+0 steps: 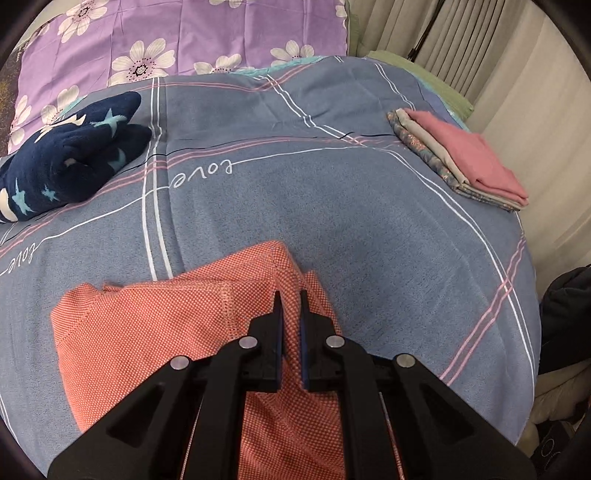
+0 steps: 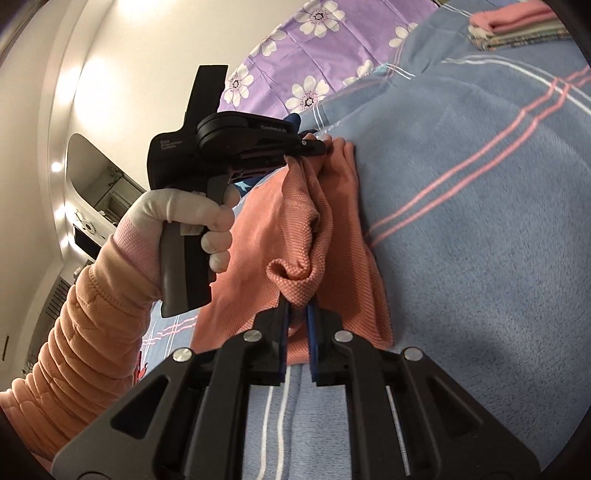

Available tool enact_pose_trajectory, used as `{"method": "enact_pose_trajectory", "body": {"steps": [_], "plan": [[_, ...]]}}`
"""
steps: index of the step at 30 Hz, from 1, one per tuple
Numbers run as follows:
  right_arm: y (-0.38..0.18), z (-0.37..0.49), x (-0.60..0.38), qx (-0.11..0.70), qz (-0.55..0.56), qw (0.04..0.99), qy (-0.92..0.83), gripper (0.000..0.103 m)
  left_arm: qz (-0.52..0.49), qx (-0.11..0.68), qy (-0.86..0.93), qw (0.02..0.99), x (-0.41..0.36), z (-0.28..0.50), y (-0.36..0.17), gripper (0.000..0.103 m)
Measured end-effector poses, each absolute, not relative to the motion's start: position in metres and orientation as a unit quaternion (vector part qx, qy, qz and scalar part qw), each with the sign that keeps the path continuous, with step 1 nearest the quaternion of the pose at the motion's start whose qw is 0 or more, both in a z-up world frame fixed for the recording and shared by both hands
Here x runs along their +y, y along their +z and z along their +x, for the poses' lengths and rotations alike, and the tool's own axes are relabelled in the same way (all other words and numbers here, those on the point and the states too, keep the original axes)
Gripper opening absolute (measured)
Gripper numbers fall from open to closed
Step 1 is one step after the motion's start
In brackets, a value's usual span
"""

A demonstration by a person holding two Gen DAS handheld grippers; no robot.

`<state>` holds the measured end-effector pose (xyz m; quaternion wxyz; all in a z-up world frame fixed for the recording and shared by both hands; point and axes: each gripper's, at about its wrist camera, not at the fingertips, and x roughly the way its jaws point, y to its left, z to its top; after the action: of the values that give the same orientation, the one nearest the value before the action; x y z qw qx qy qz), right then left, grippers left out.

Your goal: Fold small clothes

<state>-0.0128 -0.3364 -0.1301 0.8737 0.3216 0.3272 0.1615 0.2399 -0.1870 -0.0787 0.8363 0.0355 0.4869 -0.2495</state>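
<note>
Item: orange garment (image 1: 147,332), small, woven dotted texture, lying partly folded on the bed (image 1: 332,206), directly under and ahead of both claws.

Left claw (image 1: 291,295): jaws narrow, closed on a raised ridge of the orange garment; cloth shows between the pads. The bulk of the garment spreads to its left, bare bed cover to its right. In the right wrist view the same claw (image 2: 314,146) sits at the far end of the garment, held by a gloved hand (image 2: 192,225).

Right claw (image 2: 297,302): jaws narrow, pinching a bunched fold at the near end of the garment (image 2: 258,221). The cloth sags in a loose roll between the two claws.

Elsewhere: folded stack (image 1: 461,158), pink piece uppermost, well ahead and to the right of the left claw; navy star-patterned cloth (image 1: 66,162) well ahead and to its left; purple floral pillow (image 1: 177,33) beyond.

Step in hand, as judged: both ends of one edge are gripped, for carrying that edge over to complete a fold.

Handling notes, as judged:
- Draw the claws gently apart first, so the sagging roll between them goes taut.
- Move both at matching height and pace, or the edge will skew.
- Lay the edge down square on the layer beneath before opening either claw.
- Each pinch seems to take several layers; a slipped layer would spoil the fold.
</note>
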Motion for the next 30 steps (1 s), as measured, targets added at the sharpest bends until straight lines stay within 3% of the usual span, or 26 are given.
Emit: {"method": "enact_pose_trajectory", "body": {"steps": [6,9,13,16,18,23,25,26,27,30], "plan": [[-0.137,-0.014,-0.341,0.335,0.342,0.862,0.169,0.008,0.016,0.470,-0.277,0.838,-0.184,0.226,-0.060,0.019],[-0.139,-0.013,-0.344,0.335,0.348,0.858,0.174,0.008,0.022,0.438,-0.294,0.849,-0.171,0.199,-0.038,0.038],[-0.140,-0.012,-0.345,0.341,0.354,0.853,0.174,0.012,0.046,0.398,-0.302,0.865,-0.132,0.136,-0.028,0.046],[-0.140,-0.009,-0.347,0.346,0.356,0.851,0.170,0.023,0.082,0.393,-0.295,0.867,-0.101,0.085,-0.043,0.050],[-0.137,-0.009,-0.348,0.346,0.352,0.853,0.166,0.041,0.108,0.392,-0.280,0.870,-0.083,0.058,-0.055,0.056],[-0.128,-0.004,-0.343,0.356,0.324,0.862,0.159,0.049,0.138,0.406,-0.257,0.866,-0.054,0.009,-0.085,0.056],[-0.129,0.003,-0.339,0.367,0.321,0.861,0.147,0.045,0.139,0.406,-0.255,0.866,-0.050,0.002,-0.092,0.056],[-0.131,0.008,-0.338,0.371,0.318,0.861,0.138,0.024,0.141,0.406,-0.244,0.869,-0.049,0.003,-0.096,0.057],[-0.132,0.012,-0.336,0.375,0.316,0.861,0.134,0.019,0.142,0.407,-0.235,0.871,-0.049,0.005,-0.099,0.057],[-0.130,0.014,-0.336,0.373,0.321,0.862,0.123,0.011,0.135,0.406,-0.212,0.879,-0.050,0.014,-0.103,0.056]]}}
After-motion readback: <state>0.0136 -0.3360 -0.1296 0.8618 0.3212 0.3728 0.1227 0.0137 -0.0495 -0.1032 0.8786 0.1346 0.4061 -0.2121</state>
